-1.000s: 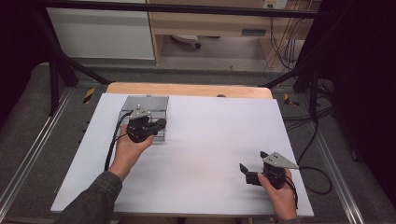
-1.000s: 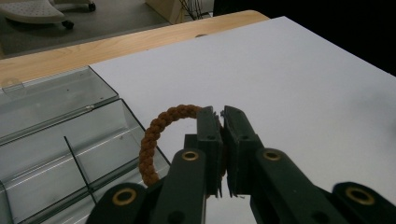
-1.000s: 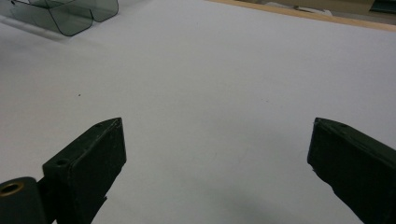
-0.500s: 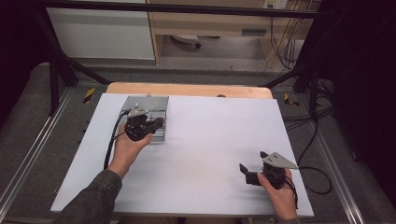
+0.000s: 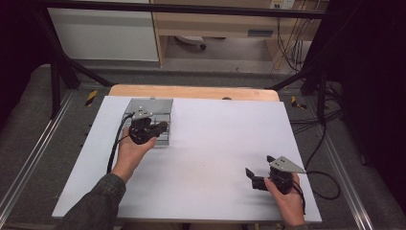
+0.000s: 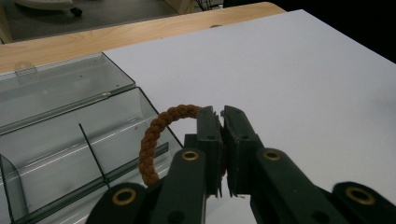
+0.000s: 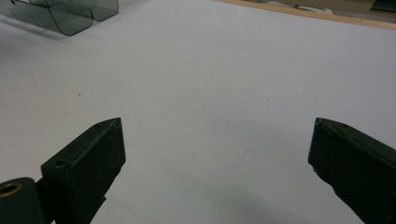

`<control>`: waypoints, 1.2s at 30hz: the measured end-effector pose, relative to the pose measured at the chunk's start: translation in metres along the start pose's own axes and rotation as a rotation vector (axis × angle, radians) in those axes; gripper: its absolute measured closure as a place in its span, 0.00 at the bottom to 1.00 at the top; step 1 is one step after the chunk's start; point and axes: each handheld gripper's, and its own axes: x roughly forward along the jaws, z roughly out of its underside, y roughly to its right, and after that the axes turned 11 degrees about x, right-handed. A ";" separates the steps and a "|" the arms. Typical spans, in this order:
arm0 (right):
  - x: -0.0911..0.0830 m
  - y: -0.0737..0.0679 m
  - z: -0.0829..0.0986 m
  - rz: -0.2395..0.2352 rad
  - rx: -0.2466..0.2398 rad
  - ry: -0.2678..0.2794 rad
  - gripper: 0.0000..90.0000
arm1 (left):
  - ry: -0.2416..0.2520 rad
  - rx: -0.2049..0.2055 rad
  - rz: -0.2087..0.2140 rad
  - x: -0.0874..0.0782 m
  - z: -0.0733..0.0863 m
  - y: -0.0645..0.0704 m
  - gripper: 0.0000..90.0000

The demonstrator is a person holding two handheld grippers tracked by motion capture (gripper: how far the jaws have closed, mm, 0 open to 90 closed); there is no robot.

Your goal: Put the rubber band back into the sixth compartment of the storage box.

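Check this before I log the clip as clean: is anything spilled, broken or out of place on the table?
Nothing stands out. The left tool is shut on a brown braided bracelet beside the open clear plastic box. The right tool is open over bare white table. No spill or damage shows.

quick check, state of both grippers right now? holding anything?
Left gripper: closed on a brown braided bracelet, beside the clear plastic box.
Right gripper: open, holding nothing, over the white table.
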 end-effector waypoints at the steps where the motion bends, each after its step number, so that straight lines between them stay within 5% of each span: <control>1: 0.000 0.000 0.000 -0.001 0.001 -0.001 0.05 | 0.000 -0.004 0.002 0.000 0.000 0.000 0.95; 36: 0.001 0.000 0.001 -0.002 -0.002 -0.009 0.05 | -0.031 -0.039 0.015 0.006 0.009 -0.005 0.95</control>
